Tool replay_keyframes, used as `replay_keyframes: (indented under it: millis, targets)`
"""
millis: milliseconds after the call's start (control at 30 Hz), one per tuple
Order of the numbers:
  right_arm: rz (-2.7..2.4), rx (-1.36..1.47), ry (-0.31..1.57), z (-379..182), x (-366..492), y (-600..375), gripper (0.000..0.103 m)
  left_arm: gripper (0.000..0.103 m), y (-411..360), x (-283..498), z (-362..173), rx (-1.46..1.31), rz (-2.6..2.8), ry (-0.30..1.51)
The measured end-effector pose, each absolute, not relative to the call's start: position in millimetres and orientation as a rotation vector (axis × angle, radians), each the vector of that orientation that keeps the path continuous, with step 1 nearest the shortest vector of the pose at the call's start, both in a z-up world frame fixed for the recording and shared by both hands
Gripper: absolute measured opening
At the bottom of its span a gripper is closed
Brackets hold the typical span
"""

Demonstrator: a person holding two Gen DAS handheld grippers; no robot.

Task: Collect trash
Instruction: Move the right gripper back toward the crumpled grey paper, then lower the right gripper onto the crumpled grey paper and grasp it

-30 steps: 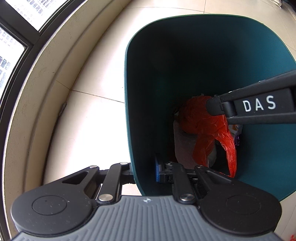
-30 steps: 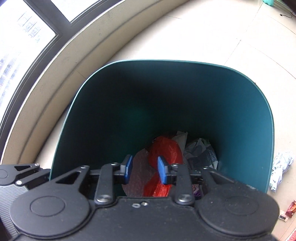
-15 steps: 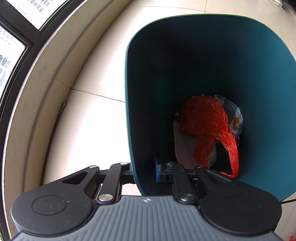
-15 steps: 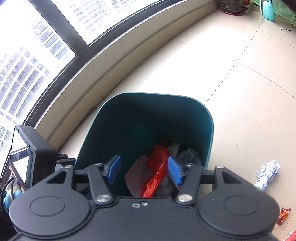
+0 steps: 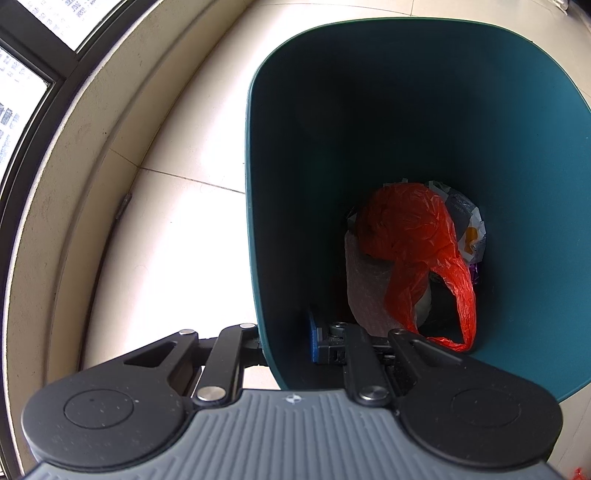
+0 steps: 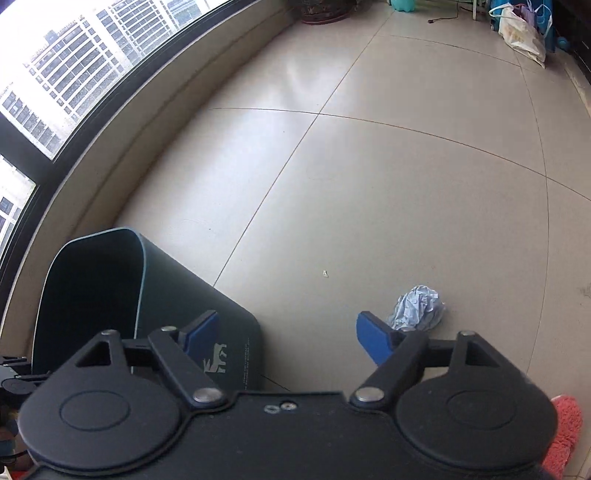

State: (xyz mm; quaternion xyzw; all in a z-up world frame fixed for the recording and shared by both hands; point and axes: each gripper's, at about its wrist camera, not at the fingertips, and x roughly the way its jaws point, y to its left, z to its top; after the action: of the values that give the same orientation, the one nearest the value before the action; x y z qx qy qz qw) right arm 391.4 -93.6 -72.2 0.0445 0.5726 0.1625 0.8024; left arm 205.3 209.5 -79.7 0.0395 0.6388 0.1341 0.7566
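A dark teal trash bin fills the left wrist view. My left gripper is shut on the bin's near wall, one finger inside and one outside. Inside lie a red plastic bag, bubble wrap and crumpled wrappers. In the right wrist view the bin stands at the lower left. My right gripper is open and empty above the floor. A crumpled pale blue paper ball lies on the tiles just beyond its right fingertip.
A curved low wall under a window runs along the left. A plant pot, a teal bottle and bags stand at the far end. A pink fuzzy thing is at the lower right. A small scrap lies on the tiles.
My right gripper has pulled up out of the bin, opened wide and swung right toward the paper ball. The red bag stays in the bin. The left gripper has not moved.
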Motion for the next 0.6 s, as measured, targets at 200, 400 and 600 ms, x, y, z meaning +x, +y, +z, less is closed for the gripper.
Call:
replay_keyframes:
  millis: [200, 400, 600]
  targets:
    - [0.213, 0.1, 1.335, -157, 411, -125, 0.085, 0.016, 208, 206, -86, 0.099, 0.294, 1.397]
    - [0.117, 0.108, 1.423, -231, 424, -138, 0.084, 0.016, 207, 206, -87, 0.098, 0.295, 1.4]
    - [0.02, 0.161, 1.469, -274, 432, -151, 0.077, 0.016, 206, 207, -88, 0.097, 0.297, 1.402]
